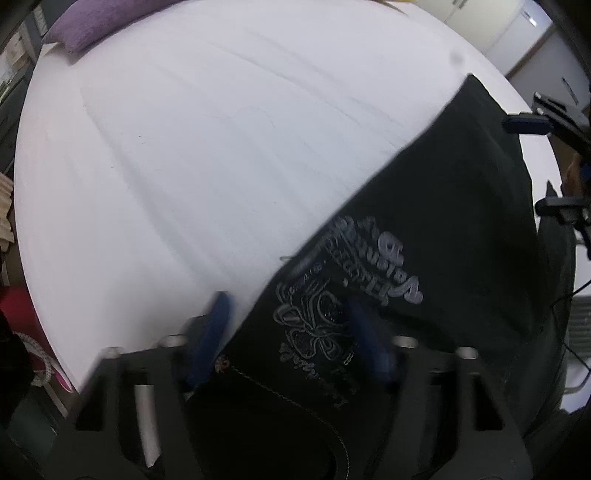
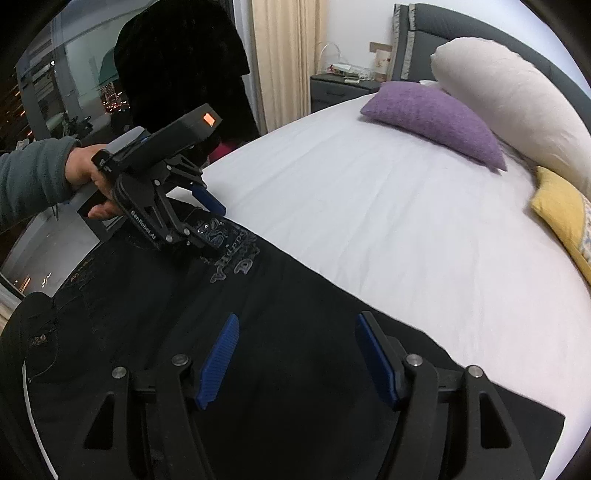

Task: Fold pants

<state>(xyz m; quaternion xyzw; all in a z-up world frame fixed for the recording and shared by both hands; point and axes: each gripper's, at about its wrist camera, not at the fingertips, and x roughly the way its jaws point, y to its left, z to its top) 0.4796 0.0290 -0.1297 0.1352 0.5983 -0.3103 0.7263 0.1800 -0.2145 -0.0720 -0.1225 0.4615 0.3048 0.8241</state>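
Note:
Black pants [image 1: 443, 184] [image 2: 295, 295] with a grey printed logo [image 1: 351, 277] [image 2: 232, 254] lie flat along the near side of a white bed sheet [image 1: 221, 147] [image 2: 369, 203]. My left gripper [image 1: 290, 332] [image 2: 214, 230] points steeply down and straddles the pants' edge at the logo. One blue finger [image 1: 212, 328] is over the sheet and the other is over the fabric; the pads stand apart. A hand [image 2: 85, 170] in a grey-green sleeve holds it. My right gripper [image 2: 297, 358] [image 1: 543, 166] hovers open over the leg part of the pants, gripping nothing.
A purple pillow [image 2: 432, 114] [image 1: 85, 26], a white pillow [image 2: 509, 103] and a yellow cushion [image 2: 561, 210] lie at the head of the bed. A dark nightstand [image 2: 336, 88] and a beige curtain [image 2: 284, 55] stand beyond. White cupboards [image 1: 517, 37] are past the bed's far side.

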